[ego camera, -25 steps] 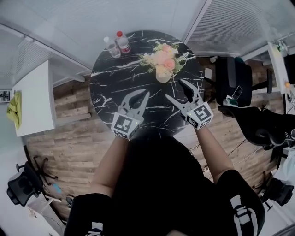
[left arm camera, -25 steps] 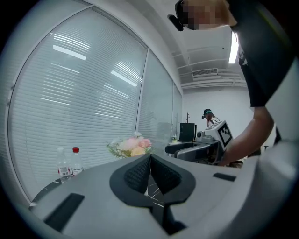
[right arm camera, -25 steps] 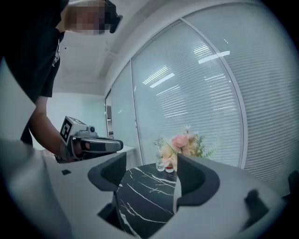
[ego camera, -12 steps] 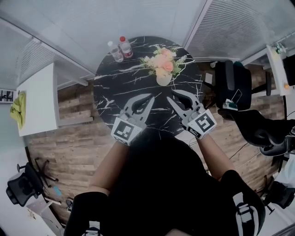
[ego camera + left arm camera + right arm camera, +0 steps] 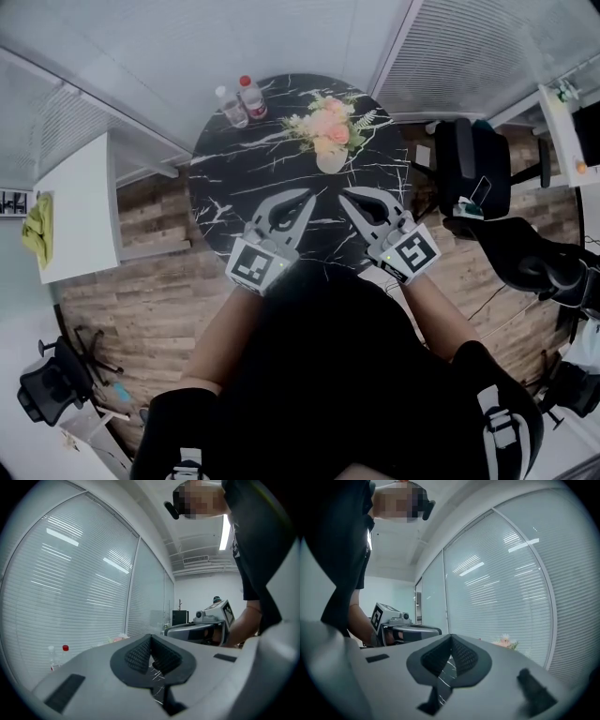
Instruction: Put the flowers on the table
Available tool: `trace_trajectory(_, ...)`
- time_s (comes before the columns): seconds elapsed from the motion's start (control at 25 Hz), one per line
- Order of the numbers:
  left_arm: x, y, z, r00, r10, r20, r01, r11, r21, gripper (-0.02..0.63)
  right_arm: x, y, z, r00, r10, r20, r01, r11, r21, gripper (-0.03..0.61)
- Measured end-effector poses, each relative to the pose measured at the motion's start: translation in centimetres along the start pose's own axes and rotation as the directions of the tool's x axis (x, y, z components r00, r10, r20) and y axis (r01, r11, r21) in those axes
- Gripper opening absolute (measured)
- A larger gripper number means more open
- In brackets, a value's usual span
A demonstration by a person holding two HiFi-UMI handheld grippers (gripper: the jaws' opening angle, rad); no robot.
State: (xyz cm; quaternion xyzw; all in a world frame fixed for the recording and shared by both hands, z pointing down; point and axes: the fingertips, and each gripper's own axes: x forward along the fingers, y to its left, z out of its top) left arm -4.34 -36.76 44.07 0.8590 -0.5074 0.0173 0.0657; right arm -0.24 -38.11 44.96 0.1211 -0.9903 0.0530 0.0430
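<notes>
Pink flowers [image 5: 329,127] upright on table [image 5: 234,180]

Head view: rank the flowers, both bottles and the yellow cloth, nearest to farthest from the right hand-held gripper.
1. Flowers, just ahead of the right hand-held gripper.
2. Red-capped bottle and plain-capped bottle, table's far left; too close to separate.
3. Yellow cloth, far left on the white desk.

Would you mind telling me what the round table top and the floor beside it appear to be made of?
Table top: looks like smooth black marble or a marble-look laminate, given the white veins. Floor: wood planks or wood-look vinyl, judging by grain and board seams.
</notes>
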Motion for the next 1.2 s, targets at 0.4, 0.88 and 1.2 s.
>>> trace_trajectory(0.4,0.2,-0.3,0.6,1.0,-0.009,0.022,0.008,1.0,0.021,0.012,0.0,0.1,0.7,1.0,-0.002,0.019,0.002,1.0,-0.004,0.02)
trace_trajectory(0.88,-0.2,-0.8,1.0,0.999,-0.002,0.032,0.001,1.0,0.021,0.012,-0.4,0.6,1.4,0.999,0.003,0.036,-0.003,1.0,0.0,0.02)
trace_trajectory(1.2,-0.7,-1.6,1.3,0.999,-0.002,0.039,0.0,0.999,0.034,0.012,-0.9,1.4,1.5,0.999,0.008,0.037,-0.008,1.0,-0.009,0.02)
